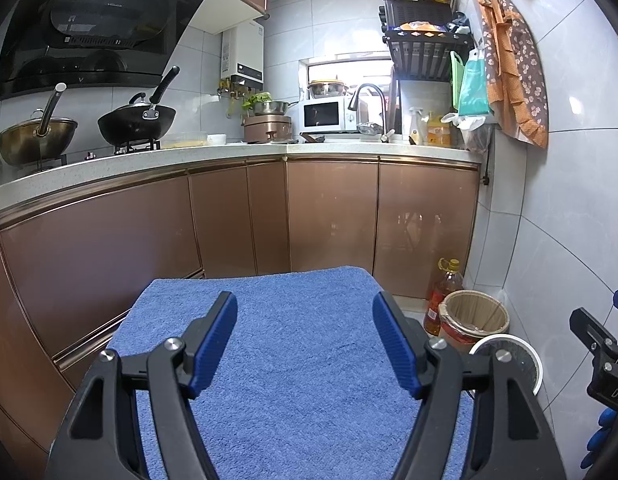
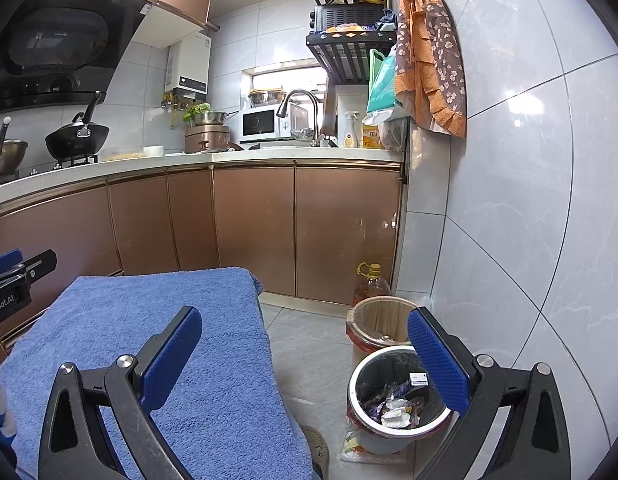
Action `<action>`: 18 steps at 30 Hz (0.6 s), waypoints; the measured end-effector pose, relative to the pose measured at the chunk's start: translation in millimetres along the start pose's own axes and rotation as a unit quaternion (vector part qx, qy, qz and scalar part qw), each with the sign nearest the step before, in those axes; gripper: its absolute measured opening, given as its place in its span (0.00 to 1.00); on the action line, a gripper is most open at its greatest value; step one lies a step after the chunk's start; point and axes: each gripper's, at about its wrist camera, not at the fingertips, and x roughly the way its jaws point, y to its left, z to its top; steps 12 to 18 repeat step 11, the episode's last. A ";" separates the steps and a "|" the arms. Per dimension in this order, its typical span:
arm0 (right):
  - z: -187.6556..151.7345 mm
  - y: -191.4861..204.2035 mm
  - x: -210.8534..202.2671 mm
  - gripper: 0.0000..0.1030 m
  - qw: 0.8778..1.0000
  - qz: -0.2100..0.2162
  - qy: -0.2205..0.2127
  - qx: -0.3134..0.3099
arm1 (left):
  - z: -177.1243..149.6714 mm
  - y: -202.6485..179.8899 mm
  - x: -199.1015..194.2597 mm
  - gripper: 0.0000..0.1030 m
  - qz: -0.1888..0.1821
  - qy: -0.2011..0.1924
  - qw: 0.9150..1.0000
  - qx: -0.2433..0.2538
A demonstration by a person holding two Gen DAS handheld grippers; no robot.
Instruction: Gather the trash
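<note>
I am hovering both over the towel-covered surface (image 2: pixel 157 320), which is showing no trash. The bin (image 2: pixel 393 396) at four o'clock is holding wrappers (image 2: pixel 395 410). Left gripper (image 1: pixel 305 344) and right gripper (image 2: pixel 305 360) are gaping, empty. I am judging it best to scan slowly first.

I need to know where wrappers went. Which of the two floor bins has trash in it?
The near white-rimmed bin, black-lined, holds crumpled wrappers; the tan-lined bin behind it looks nearly empty.
</note>
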 end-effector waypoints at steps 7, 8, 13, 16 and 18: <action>-0.7 -1.7 0.8 1.00 1.000 0.000 0.001 0.000 | 0.1 0.1 1.2 0.67 0.000 0.001 1.000 0.001; -1.7 -1.8 0.5 1.00 1.000 0.000 0.002 0.000 | -0.1 -0.1 1.3 0.67 0.001 0.001 1.000 0.002; -2.2 -2.4 0.6 1.00 1.000 0.000 0.002 0.000 | -0.4 0.0 1.5 0.67 0.000 0.002 1.000 0.003; -2.2 -2.4 0.6 1.00 1.000 0.000 0.002 0.000 | -0.4 0.0 1.5 0.67 0.000 0.002 1.000 0.003; -2.2 -2.4 0.6 1.00 1.000 0.000 0.002 0.000 | -0.4 0.0 1.5 0.67 0.000 0.002 1.000 0.003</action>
